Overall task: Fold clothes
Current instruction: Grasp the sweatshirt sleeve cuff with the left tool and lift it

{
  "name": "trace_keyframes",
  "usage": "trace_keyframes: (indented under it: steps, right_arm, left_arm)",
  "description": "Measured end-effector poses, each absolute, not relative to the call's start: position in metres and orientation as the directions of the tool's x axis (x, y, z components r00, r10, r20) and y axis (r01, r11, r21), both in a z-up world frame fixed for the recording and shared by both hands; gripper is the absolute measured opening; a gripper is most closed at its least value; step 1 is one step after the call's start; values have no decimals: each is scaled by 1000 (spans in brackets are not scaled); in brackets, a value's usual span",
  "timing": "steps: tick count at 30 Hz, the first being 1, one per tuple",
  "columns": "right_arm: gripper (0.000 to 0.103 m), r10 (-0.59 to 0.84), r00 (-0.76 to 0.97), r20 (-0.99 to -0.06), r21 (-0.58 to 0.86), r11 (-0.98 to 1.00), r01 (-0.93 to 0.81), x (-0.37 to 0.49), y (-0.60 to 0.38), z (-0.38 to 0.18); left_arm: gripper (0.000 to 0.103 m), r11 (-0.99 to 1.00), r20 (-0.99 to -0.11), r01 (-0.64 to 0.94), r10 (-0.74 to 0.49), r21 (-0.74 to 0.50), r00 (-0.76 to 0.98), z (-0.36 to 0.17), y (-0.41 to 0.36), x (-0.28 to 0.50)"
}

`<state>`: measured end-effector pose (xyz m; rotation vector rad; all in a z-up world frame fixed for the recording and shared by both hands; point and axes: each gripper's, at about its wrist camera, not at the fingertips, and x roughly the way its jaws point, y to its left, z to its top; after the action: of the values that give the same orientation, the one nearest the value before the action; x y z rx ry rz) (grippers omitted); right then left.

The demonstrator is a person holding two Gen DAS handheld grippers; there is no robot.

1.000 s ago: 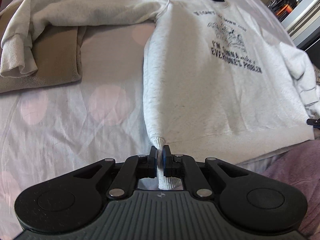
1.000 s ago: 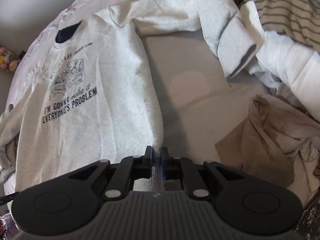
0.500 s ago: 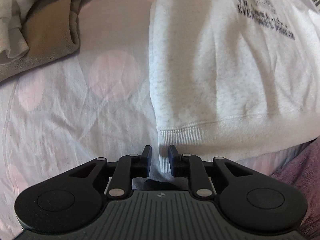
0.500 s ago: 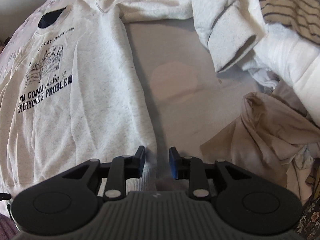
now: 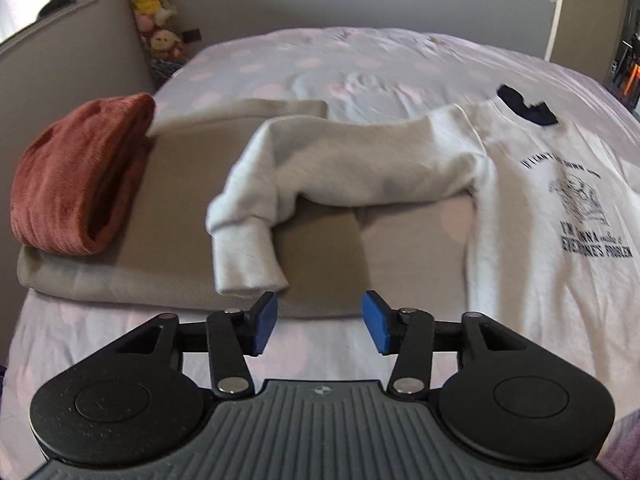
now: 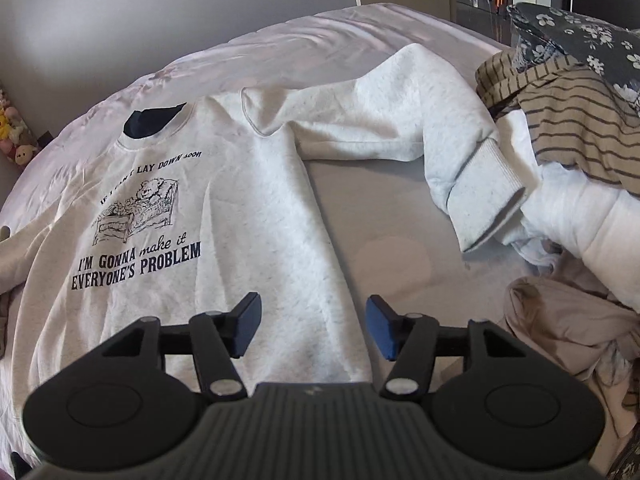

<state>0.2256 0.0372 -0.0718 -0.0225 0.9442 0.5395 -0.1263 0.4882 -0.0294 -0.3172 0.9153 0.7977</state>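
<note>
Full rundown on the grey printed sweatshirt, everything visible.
The sweatshirt is light heather-grey fleece-like knit, lying front up and flat on the pink-dotted bedsheet, unfolded. Dark lining shows inside its neckline. The chest carries a dark bear-in-bed drawing and text ending "I'M GONNA make it EVERYONE'S PROBLEM". Cuffs are ribbed. One sleeve drapes over a folded beige garment; the other sleeve bends toward a heap of unfolded clothes. Both grippers, left and right, are open, gripping nothing.
</note>
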Motion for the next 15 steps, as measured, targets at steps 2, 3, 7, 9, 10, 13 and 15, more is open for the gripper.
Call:
trace_keyframes:
  steps: [2,3,7,9,10,13,15]
  right_arm:
    - [61,443,458,-771,247,870,-426,230,33,-75]
    - [61,452,457,-766,273,872,-405,232,29,-76]
    - [61,477,458,-750,367,876,-313,239,13,-81]
    - [61,490,446,-749,388,870,-306,241,12,-83]
    - [61,491,444,-749,390,869,-304,242,12,-83]
    - [61,493,429,-757,394,868,-303,245,13,-85]
    - [61,494,417,-763,397,867,-302,247,15,-87]
  left_arm:
    - [52,657,-778,-748,519,96,355,-34,500,-131]
    - [55,646,-764,-756,539,104,355,-36,505,-133]
    - [58,604,-709,-786,611,129,353,-42,528,-141]
    - [58,601,-701,-791,614,118,362,-32,537,-143]
    - [56,599,-698,-793,616,112,366,-28,542,-144]
    - [26,593,-686,-800,621,95,379,-13,556,-148]
    - [9,589,-678,-804,625,84,387,-3,565,-151]
